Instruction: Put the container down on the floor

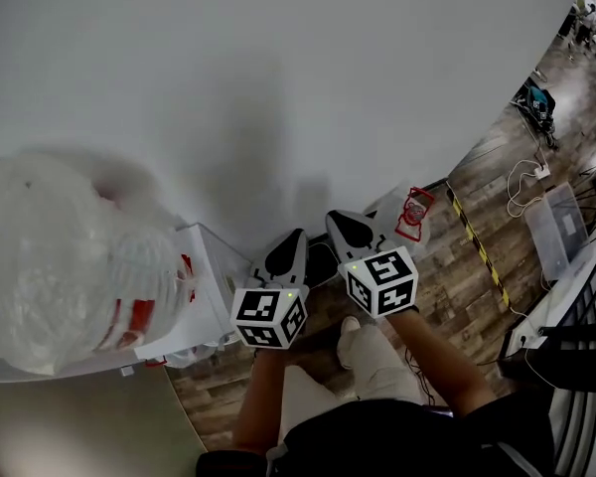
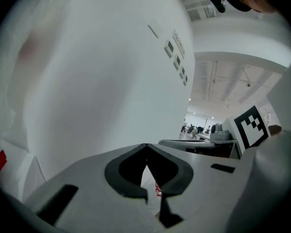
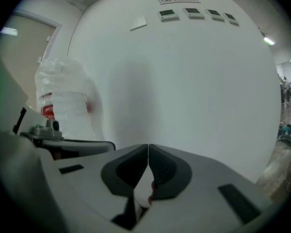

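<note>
A clear plastic container with a red label [image 1: 413, 217] sits low at the foot of the white wall, just right of my right gripper [image 1: 335, 219]. Whether the two touch I cannot tell. My left gripper [image 1: 297, 237] is close beside the right one, and both point at the wall. In the left gripper view the left gripper [image 2: 146, 152] has its pads meeting at the tips. The right gripper [image 3: 148, 152] looks the same in its own view. A bit of white and red shows in the gap behind each pair of tips; I cannot tell what it is.
A white cabinet [image 1: 207, 284] stands at the left with a big bundle of clear plastic bags [image 1: 60, 256] on it. The wood floor carries yellow-black tape [image 1: 477, 246], cables [image 1: 524, 182] and a clear bin [image 1: 556, 225] at the right. The person's trouser leg [image 1: 377, 361] is directly below the grippers.
</note>
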